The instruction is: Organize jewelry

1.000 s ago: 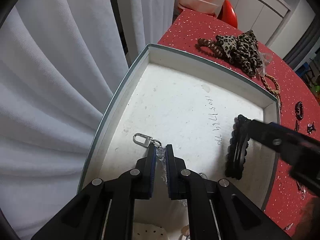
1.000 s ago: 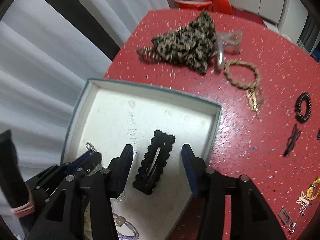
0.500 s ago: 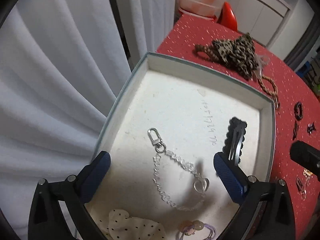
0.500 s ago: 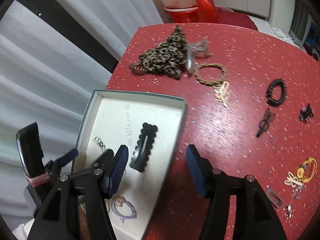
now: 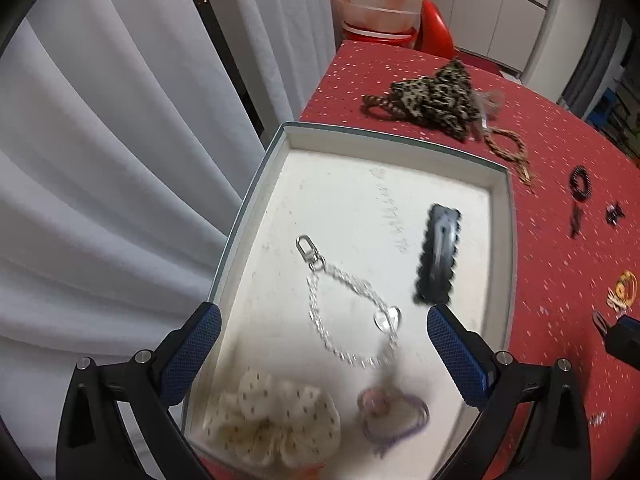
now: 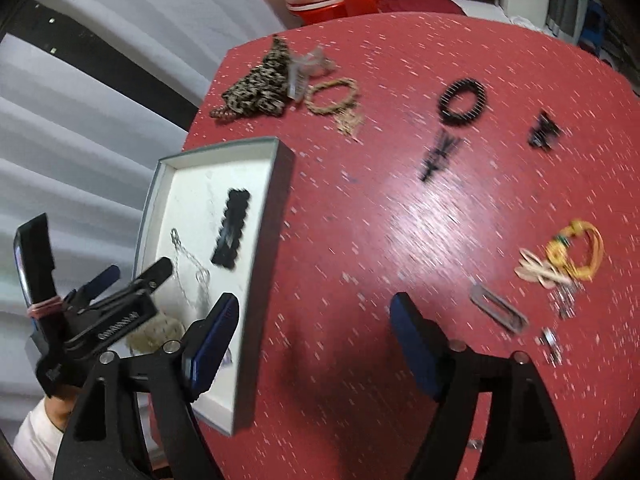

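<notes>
The left gripper [image 5: 323, 354] is seen spread wide above the shallow white box [image 5: 505, 240], nothing held between its blue pads. Directly ahead of its fingertips the silver chain [image 5: 344, 300] lies loose on the box floor, with the black scalloped hair clip [image 5: 437, 258] just beyond the right-hand pad and the cream dotted scrunchie [image 5: 276, 416] and a purple hair tie [image 5: 394, 420] nearer, between the fingers. The right gripper [image 6: 314, 346], its jaws just opened further and empty, is poised over bare red tabletop [image 6: 360, 220] beside the box. A grey rectangular clip [image 6: 498, 309] and a yellow bracelet [image 6: 576, 250] lie to its right; black pieces lie farther ahead.
</notes>
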A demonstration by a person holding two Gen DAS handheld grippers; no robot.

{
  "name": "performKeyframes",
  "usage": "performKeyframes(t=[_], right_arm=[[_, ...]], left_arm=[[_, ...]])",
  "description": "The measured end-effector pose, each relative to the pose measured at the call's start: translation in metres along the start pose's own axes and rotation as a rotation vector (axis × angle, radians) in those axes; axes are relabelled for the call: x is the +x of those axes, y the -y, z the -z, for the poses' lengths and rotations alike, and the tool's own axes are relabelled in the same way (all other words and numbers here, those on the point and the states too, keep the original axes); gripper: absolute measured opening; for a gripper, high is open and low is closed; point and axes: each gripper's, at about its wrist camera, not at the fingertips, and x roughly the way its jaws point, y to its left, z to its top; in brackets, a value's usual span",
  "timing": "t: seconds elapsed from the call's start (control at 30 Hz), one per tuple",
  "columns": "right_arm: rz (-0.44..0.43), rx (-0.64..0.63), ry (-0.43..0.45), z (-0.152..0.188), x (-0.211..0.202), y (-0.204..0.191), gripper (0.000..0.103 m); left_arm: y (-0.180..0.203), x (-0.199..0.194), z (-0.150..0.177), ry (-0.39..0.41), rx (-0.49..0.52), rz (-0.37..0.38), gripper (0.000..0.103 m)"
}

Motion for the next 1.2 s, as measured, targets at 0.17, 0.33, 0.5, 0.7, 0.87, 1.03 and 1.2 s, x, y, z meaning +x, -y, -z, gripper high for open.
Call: performKeyframes(t=[0.17,0.33,0.5,0.7,0.87,1.03,1.2], right_arm=[[0.013,0.06,0.015,0.02,-0.026,0.034,0.087],[0.043,0.117,0.026,0.036,-0.046,0.071,0.088],[0.085,0.143,0.048,0.05,-0.065,0.102,0.089],[0.133,0.167,0.056,0.059,-0.079,0.133,0.089],[0.168,0.194,0.008,0.06,-0.08,0.159,0.089],[0.202,0.219,0.011,0.061,-0.083,0.18,0.089],[0.224,0.23,0.015,0.06,-0.083,0.2,0.089]], left_arm=[[0.016,-0.031,0.011,0.014,0.033,0.022,0.103],[0.043,-0.053,0.021,0.027,0.065,0.055,0.103],[0.072,-0.061,0.024,0.015,0.071,0.117,0.103],[0.114,-0.067,0.032,-0.021,0.121,0.209,0.103],[0.149,-0.064,0.037,-0.053,0.145,0.249,0.103],[0.176,-0.051,0.04,-0.1,0.123,0.275,0.103],[0.196,-0.03,0.04,-0.158,0.074,0.284,0.103]])
